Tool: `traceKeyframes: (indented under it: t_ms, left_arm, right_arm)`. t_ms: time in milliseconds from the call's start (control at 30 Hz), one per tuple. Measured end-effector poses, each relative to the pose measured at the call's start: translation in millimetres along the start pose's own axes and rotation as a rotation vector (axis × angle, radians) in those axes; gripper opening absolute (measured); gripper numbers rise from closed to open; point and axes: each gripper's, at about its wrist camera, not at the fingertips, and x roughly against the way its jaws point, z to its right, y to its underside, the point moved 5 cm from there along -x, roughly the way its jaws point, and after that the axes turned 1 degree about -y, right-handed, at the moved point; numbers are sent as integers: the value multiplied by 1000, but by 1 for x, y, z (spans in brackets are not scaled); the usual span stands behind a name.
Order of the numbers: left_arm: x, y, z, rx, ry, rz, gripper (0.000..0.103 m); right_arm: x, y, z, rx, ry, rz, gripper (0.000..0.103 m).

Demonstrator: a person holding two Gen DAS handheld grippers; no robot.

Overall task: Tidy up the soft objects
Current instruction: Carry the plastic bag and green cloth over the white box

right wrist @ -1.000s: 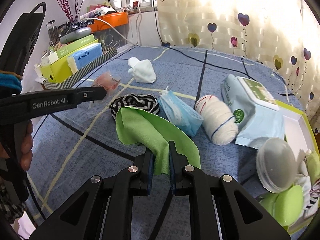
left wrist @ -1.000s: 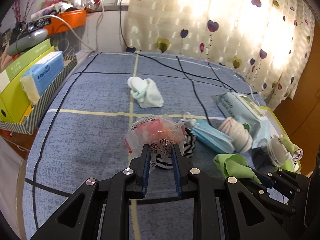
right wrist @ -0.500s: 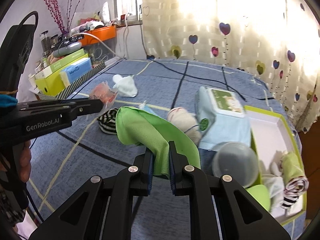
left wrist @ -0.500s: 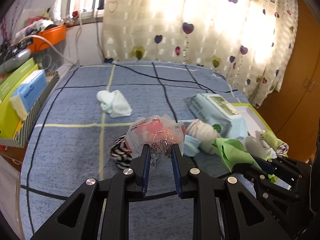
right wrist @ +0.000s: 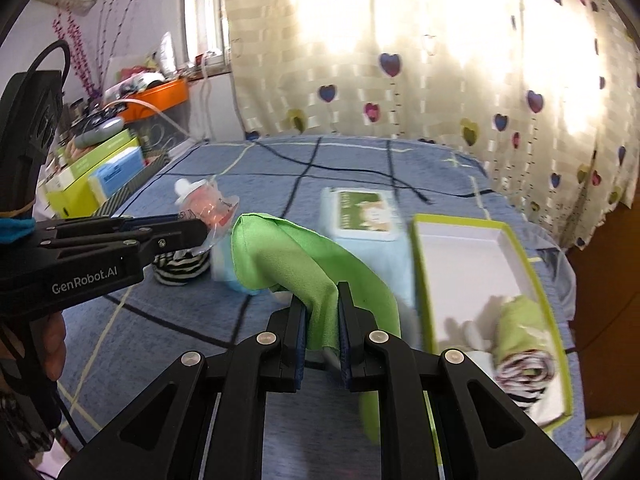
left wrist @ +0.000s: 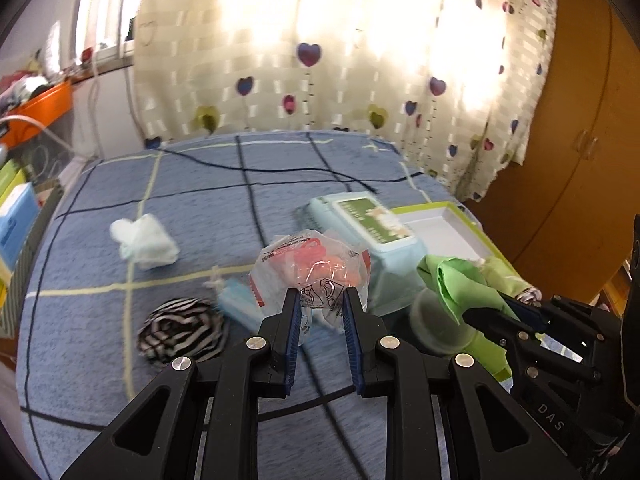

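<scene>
2 packs (left wrist: pixel 366 226) beside tray (right wrist: pixel 460 240).

The white tray with a lime-green rim (right wrist: pixel 516 280) has a bare far half, while a rolled green-and-striped cloth bundle (right wrist: pixel 520 344) fills its near end. Beside its left wall the pale blue wet-wipe pack (right wrist: pixel 362 216) blocks the way from that side, with the black-and-white striped fabric roll (left wrist: pixel 182 330) and the crumpled white cloth (left wrist: pixel 144 240) lying further left. The far stretch of the blue checked bed cover (left wrist: pixel 200 176) is open but for a thin black cable (left wrist: pixel 280 168) across it.
</scene>
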Motion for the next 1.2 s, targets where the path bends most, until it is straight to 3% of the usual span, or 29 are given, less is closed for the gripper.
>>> traceKeyframes:
  t_ms: [567, 1200]
  left_arm:
    - [-48, -29, 85, -92, 137, -43, 20]
    - [-110, -28, 150, -176, 241, -134, 20]
  right_arm:
    - [6, 0, 91, -88, 132, -16, 14]
    - [-33, 1, 163, -90, 202, -112, 14]
